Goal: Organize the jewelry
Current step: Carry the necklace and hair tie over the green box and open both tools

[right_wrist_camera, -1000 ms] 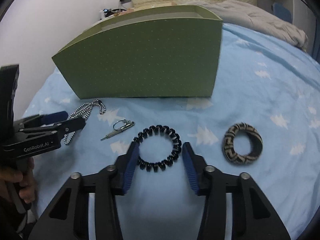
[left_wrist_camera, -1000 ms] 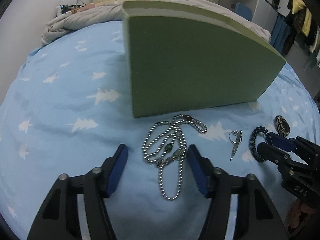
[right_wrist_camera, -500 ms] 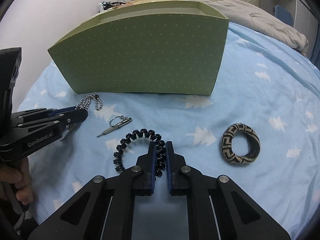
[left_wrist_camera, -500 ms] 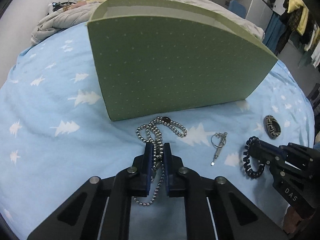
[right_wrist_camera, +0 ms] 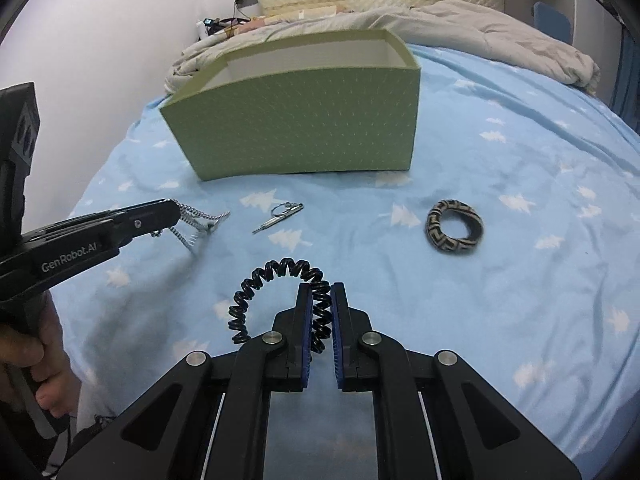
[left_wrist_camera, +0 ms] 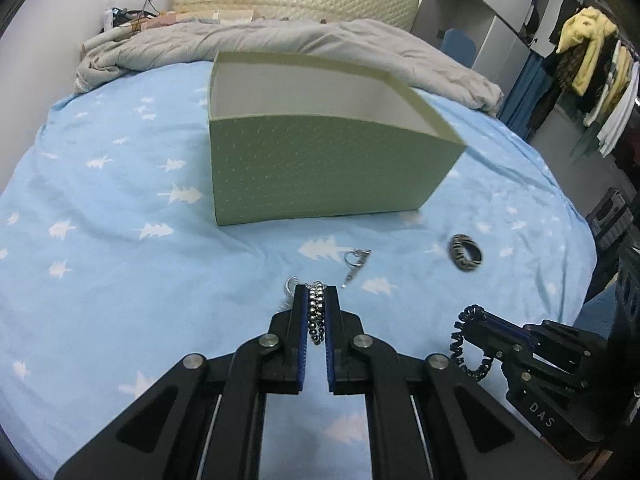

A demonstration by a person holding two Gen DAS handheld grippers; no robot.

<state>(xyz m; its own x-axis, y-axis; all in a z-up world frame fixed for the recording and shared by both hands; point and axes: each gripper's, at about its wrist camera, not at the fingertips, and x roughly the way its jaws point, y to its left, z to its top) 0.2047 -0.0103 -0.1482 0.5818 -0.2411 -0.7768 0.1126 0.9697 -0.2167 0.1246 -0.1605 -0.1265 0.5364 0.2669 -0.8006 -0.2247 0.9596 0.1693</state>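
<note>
Left gripper (left_wrist_camera: 316, 300): fingers closed hard on the bead-chain necklace (left_wrist_camera: 316, 312), several strands bunched between the blue pads, with loose loops hanging clear of the bed (left_wrist_camera: 100, 208) below the tips. Right gripper (right_wrist_camera: 321, 300): fingers closed on one side of the black spiral hair tie (right_wrist_camera: 276, 292), the rest of the coil arching free to the left.

Both items are held above the near part of the bed, in front of the open green box (left_wrist_camera: 320, 168), which stands at the far middle with its white interior showing. Still lying on the sheet between the grippers and the box: a small metal key-ring tool (right_wrist_camera: 280, 216) near the middle, and a patterned brown-and-black ring-shaped band (right_wrist_camera: 454, 226) to the right.

Step in hand, as judged: carrying both pieces to the box. To do it well, the trailing chain loops should pass above the near rim before either grip opens, since a dangling strand could catch on the wall. The two grippers should keep apart so chain and coil do not tangle.

Appearance: the necklace is silvery, made of small round beads; the hair tie is a glossy black telephone-cord coil, stretched into an open arc.
</note>
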